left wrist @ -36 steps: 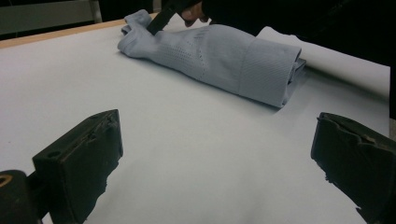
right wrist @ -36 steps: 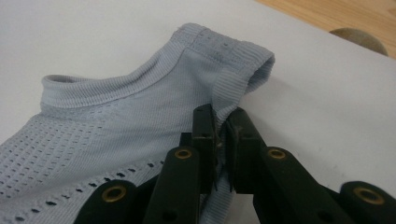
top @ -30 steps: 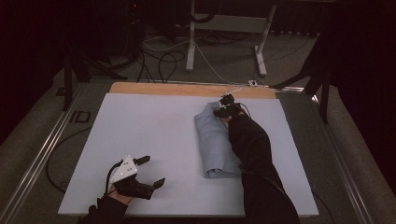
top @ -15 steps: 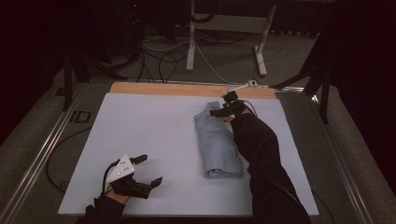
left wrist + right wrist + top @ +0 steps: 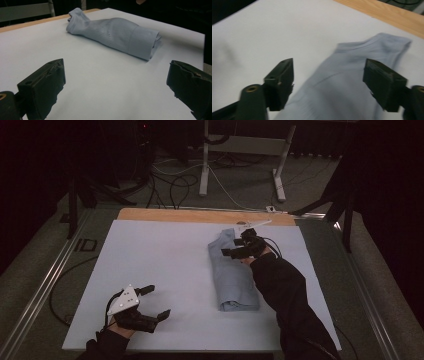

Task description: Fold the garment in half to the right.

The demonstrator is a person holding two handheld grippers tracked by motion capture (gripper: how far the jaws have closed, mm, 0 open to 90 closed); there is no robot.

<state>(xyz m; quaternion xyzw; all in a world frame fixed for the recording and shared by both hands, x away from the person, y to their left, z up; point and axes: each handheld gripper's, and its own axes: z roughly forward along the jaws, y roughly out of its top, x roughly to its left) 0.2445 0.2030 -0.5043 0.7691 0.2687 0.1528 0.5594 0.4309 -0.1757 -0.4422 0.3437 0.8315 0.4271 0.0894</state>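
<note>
A folded pale blue garment (image 5: 233, 272) lies lengthwise on the right half of the white sheet (image 5: 165, 265) that covers the table, its narrower end toward the far wooden edge (image 5: 200, 216) and its rolled, thicker end toward the person. In the left gripper view the same garment (image 5: 117, 33) lies well ahead of the jaws, flat on the sheet.

The right gripper (image 5: 239, 247) hangs over the garment's far end. Its 2 jaws stand wide apart, having first opened and then closed a little just now, and they hold nothing; in the right gripper view the cloth (image 5: 352, 82) lies below them, not pinched.

The left gripper (image 5: 150, 302) sits low at the near left corner of the sheet, well apart from the garment, jaws spread wide and empty.
</note>
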